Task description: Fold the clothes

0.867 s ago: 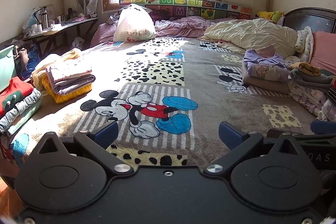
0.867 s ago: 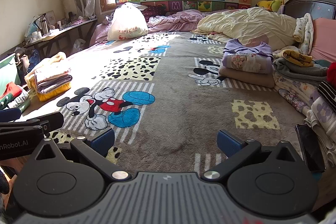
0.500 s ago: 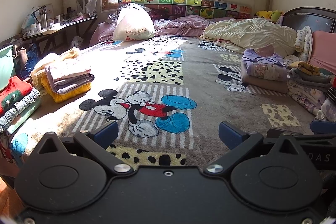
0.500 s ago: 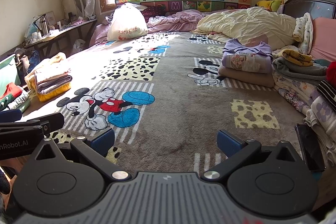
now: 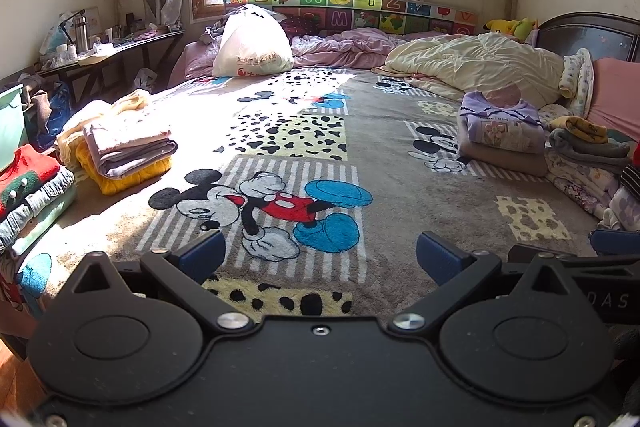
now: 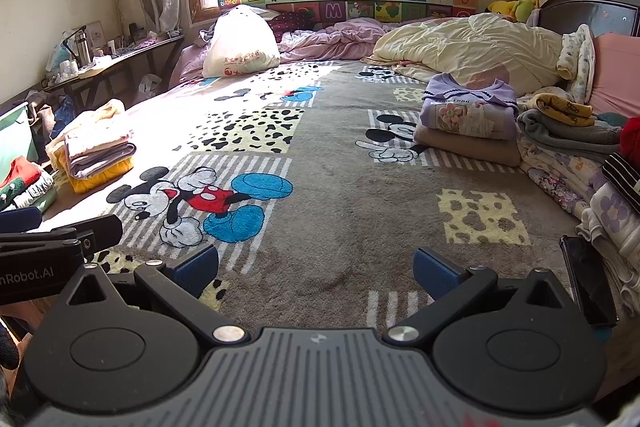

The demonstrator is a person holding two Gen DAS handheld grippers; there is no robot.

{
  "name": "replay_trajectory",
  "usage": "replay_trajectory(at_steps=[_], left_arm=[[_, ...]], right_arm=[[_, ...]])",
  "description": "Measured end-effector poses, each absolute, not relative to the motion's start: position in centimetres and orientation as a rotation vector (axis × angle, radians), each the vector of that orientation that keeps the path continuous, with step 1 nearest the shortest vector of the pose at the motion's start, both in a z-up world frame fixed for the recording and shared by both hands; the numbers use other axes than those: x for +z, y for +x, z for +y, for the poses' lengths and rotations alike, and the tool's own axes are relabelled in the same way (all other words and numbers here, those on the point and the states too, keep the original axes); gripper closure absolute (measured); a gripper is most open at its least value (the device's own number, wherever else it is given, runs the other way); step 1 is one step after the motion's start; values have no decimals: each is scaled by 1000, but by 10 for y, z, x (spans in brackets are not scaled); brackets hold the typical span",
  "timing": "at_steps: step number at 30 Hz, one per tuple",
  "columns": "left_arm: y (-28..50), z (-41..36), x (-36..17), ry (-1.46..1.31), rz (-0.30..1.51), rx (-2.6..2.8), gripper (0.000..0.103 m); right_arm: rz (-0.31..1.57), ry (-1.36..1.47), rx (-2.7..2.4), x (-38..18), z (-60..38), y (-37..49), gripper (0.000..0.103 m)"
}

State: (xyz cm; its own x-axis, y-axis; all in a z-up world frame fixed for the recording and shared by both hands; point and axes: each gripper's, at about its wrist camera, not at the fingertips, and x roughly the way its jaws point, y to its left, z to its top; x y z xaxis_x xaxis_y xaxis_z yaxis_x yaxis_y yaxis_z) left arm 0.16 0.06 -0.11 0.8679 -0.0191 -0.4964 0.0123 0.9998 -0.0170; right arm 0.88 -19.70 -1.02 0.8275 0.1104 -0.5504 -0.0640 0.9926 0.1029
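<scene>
My left gripper (image 5: 318, 259) is open and empty, low over the Mickey Mouse blanket (image 5: 360, 163) on the bed. My right gripper (image 6: 316, 269) is open and empty beside it, to its right. Folded stacks lie at the left: a yellow, lilac and cream pile (image 5: 120, 151) and a red, denim and green pile (image 5: 32, 191). A folded lilac top on a tan garment (image 6: 468, 127) lies at the right. Unfolded clothes (image 6: 572, 147) are heaped along the right edge.
A black phone (image 6: 588, 279) lies by the right-hand heap. A cream duvet (image 5: 476, 67), a pink quilt and a white bag (image 5: 252, 45) sit at the far end under the window. A cluttered side table (image 5: 104, 51) and a green bin stand left of the bed.
Both grippers have barely shifted; the view has drifted slightly. Both stay open and empty.
</scene>
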Motion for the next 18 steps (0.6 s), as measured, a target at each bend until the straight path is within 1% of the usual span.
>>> replay_trajectory(at_steps=[18], left_arm=[[3, -4, -2, -12, 523, -15, 0]], right_arm=[[591, 80, 91, -10, -200, 7, 0]])
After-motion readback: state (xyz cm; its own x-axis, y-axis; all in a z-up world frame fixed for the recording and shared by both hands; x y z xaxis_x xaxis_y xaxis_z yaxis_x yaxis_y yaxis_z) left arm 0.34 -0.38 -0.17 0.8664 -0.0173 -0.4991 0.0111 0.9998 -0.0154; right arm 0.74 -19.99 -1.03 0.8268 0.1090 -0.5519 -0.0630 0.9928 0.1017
